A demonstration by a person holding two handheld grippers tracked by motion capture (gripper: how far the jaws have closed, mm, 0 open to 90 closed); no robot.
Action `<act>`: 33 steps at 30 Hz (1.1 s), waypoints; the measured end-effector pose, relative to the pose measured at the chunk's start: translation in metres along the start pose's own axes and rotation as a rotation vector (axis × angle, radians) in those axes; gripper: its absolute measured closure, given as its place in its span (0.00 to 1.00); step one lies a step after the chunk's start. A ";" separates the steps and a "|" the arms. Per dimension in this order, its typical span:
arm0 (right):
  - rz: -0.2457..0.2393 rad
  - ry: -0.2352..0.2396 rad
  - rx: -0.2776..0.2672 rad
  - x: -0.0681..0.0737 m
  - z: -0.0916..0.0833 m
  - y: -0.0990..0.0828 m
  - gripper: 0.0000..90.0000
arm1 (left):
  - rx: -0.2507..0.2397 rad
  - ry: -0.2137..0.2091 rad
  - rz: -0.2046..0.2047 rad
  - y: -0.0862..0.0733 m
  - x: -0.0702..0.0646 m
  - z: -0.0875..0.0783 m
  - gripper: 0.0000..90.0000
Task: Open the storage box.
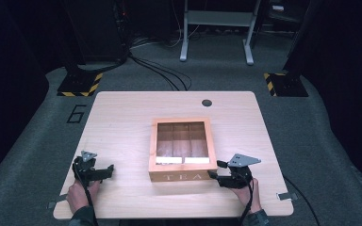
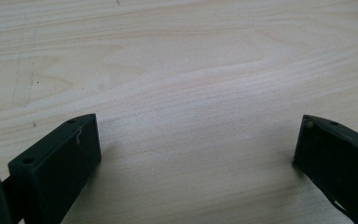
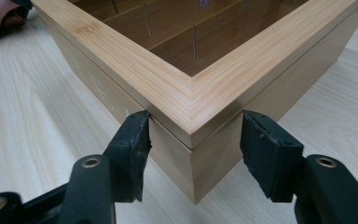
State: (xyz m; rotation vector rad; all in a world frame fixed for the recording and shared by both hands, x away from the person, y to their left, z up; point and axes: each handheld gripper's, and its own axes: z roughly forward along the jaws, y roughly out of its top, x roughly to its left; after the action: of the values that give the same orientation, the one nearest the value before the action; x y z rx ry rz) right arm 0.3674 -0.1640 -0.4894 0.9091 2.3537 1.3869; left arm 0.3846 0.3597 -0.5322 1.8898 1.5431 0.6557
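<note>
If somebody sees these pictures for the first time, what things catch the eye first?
First, the square bamboo tea box with a glass lid in the middle of the pale wooden table. Next, the right gripper, its black jaws closed on the box's near right corner. The left gripper rests open on bare wood, apart from the box.

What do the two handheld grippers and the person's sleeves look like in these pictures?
Both the left gripper and the right gripper are black, each topped with a grey three-cornered plate. A dark cable trails back from each along the forearm. The fingers are flat, blocky black pads on arms with small brass-coloured rivets. The person wears dark sleeves, visible at the wrists.
</note>
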 end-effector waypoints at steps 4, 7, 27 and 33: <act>0.017 0.008 -0.010 -0.001 -0.002 -0.001 0.50 | 0.000 0.000 0.000 0.000 0.000 0.000 0.00; 0.017 0.006 -0.012 -0.001 -0.002 -0.001 0.51 | 0.000 0.000 0.001 0.000 0.000 0.000 0.00; -0.033 -0.002 -0.053 0.001 -0.007 0.011 0.61 | -0.001 0.000 0.000 0.000 0.000 0.000 0.00; -0.052 -0.016 -0.054 0.001 -0.008 0.015 0.62 | 0.000 0.000 0.000 0.000 0.000 0.000 0.00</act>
State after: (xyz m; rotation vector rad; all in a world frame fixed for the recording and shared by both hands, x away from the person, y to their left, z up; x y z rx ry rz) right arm 0.3684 -0.1643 -0.4727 0.8352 2.2993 1.4112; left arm 0.3846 0.3597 -0.5321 1.8901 1.5430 0.6556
